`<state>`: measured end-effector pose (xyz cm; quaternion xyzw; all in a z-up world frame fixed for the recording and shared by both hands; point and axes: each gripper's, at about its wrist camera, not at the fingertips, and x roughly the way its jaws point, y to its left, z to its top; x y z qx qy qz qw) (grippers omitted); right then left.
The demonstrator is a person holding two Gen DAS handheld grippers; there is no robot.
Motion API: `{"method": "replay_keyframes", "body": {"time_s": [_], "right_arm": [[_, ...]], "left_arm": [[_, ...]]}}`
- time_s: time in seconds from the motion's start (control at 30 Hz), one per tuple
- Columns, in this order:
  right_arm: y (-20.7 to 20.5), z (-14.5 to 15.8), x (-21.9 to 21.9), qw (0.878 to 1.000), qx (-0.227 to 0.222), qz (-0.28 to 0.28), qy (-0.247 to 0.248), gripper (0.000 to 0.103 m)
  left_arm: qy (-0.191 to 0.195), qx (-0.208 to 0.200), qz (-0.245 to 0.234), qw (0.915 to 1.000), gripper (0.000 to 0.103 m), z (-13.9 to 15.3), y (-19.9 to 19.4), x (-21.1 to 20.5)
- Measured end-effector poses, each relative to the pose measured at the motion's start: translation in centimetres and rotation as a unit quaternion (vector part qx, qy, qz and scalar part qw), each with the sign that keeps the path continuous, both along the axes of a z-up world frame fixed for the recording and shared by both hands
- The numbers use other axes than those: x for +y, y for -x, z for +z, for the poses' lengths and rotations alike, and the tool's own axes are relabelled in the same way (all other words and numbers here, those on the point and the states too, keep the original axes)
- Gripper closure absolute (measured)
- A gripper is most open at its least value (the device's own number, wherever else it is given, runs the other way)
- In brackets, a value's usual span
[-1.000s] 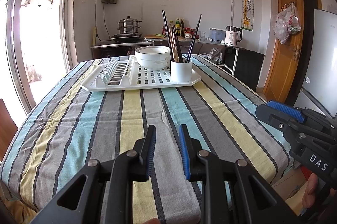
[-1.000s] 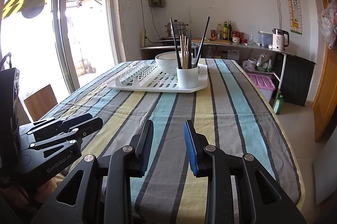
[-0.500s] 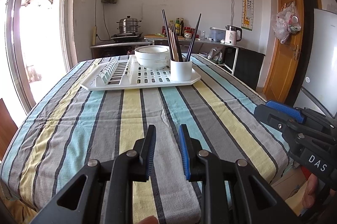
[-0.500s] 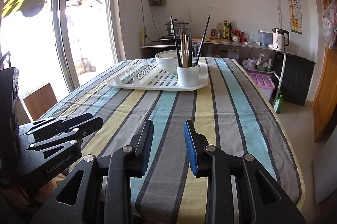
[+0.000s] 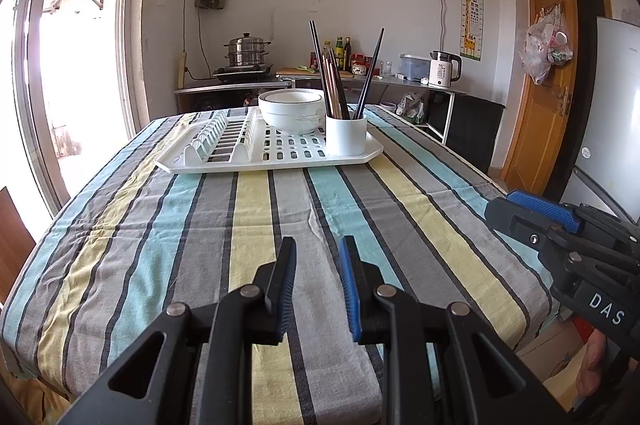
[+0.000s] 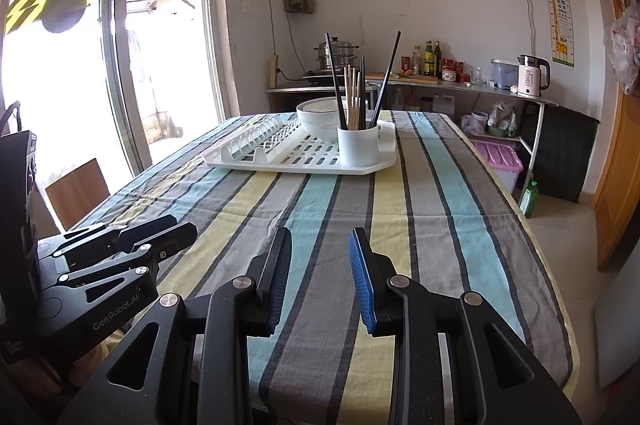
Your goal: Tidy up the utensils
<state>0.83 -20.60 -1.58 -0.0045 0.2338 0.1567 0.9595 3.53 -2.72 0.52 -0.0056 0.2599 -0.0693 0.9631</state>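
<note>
Two grippers, left (image 5: 317, 283) / right (image 6: 320, 277): ribbed blue pads parted, empty | perforated white plastic rack (image 5: 280, 149) | cylindrical cup (image 5: 346, 135)

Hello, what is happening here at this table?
A person holds two grippers above the near end of a striped table. The left gripper and the right gripper are both open and hold nothing. At the far end, a white drying rack carries a white bowl and a white cup full of chopsticks. Nothing has been touched yet.
</note>
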Motion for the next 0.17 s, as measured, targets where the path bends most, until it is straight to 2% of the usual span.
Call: {"method": "replay_keyframes", "body": {"time_s": [0.17], "right_arm": [[0.0,0.0,0.01,1.0,0.0,-0.001,0.0,0.072]], "left_arm": [[0.003,0.002,0.001,1.0,0.08,0.01,0.04,0.08]]}}
